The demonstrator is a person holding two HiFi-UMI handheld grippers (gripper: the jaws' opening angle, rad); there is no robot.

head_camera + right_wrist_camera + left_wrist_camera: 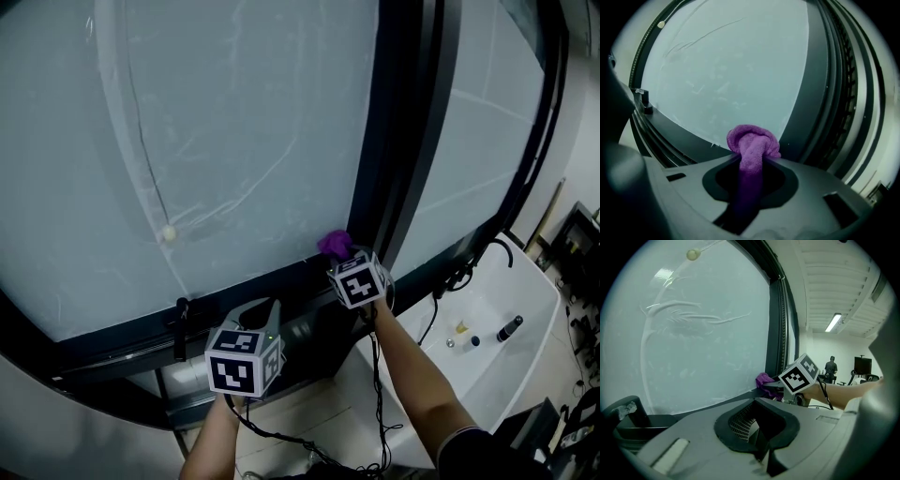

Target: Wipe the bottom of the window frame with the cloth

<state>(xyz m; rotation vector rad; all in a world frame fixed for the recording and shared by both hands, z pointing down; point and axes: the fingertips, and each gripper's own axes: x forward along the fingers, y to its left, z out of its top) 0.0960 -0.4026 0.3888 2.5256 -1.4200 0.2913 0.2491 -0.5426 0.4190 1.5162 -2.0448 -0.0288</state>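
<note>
A purple cloth (334, 244) is pressed on the dark bottom rail of the window frame (246, 289), just left of the black upright post (394, 141). My right gripper (349, 264) is shut on it. In the right gripper view the cloth (752, 143) bulges out past the jaws over the rail (670, 136). My left gripper (261, 311) hangs lower and to the left, a little away from the rail, shut with nothing in it. From the left gripper view, that gripper (757, 413) faces the cloth (763, 379) and the right gripper's marker cube (800, 374).
A black latch (180, 325) stands on the rail at the left. A small white knob (169, 232) sits on the filmed pane. A white basin (487, 361) with small items lies at the lower right, with cables (433, 309) beside it. A person (830, 367) stands far off.
</note>
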